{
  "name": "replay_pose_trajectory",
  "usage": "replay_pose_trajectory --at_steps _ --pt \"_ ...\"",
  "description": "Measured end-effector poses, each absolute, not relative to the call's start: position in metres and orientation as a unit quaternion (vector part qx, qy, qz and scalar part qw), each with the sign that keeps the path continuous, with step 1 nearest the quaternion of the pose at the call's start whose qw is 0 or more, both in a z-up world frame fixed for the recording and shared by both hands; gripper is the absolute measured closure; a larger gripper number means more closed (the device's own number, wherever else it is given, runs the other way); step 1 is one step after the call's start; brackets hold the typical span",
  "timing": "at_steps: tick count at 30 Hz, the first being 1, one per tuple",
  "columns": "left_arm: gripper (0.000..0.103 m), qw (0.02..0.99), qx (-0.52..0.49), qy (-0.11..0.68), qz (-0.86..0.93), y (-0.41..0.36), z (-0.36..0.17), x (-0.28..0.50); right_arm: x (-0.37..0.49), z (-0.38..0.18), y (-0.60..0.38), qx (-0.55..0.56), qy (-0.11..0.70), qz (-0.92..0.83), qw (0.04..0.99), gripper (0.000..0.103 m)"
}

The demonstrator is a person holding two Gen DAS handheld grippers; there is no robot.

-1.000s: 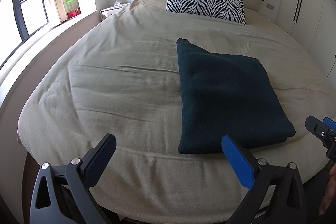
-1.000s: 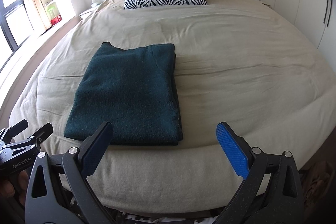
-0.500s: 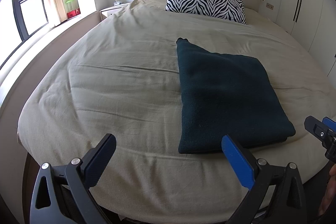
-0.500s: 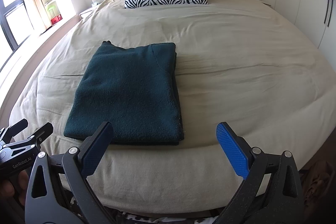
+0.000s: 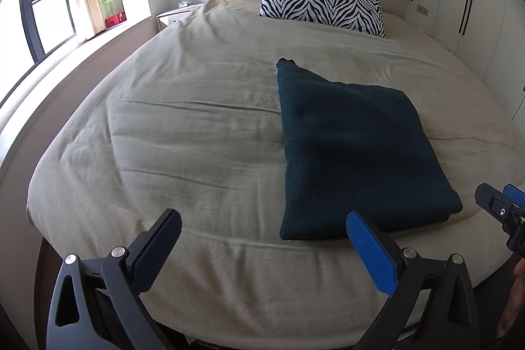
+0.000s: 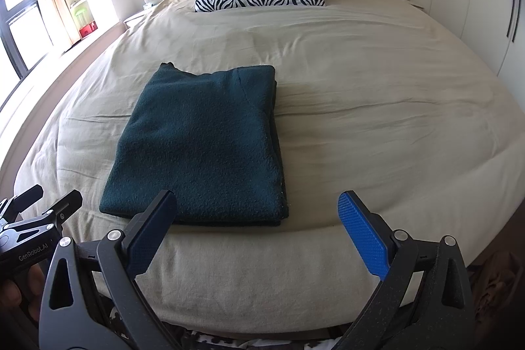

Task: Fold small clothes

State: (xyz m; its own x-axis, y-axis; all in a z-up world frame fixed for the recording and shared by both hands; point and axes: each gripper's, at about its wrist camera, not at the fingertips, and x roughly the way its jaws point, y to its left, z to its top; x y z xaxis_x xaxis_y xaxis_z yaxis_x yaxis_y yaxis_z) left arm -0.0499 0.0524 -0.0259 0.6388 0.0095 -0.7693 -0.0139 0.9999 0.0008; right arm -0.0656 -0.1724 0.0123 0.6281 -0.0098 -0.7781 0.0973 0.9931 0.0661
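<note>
Your left claw (image 5: 262, 246) hangs spread wide and empty over the near edge of the wide beige-sheeted bed (image 5: 164, 136). Just right of it lies the dark teal fleece garment (image 5: 354, 150), folded into a flat rectangle near the bed's foot. It looks soft, thick and light, likely to sag if lifted; pinch its stacked near corners through all layers. Your right claw (image 6: 257, 233) is spread too, gripping nothing, just short of that hem.
</note>
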Motion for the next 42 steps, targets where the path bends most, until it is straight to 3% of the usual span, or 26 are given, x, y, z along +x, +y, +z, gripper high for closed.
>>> replay_pose_trajectory --at_steps 42 --pt "0.0 0.902 0.001 0.432 0.008 0.0578 -0.0349 -0.0498 -0.0662 0.0057 -0.1776 0.053 0.437 -0.024 0.897 0.003"
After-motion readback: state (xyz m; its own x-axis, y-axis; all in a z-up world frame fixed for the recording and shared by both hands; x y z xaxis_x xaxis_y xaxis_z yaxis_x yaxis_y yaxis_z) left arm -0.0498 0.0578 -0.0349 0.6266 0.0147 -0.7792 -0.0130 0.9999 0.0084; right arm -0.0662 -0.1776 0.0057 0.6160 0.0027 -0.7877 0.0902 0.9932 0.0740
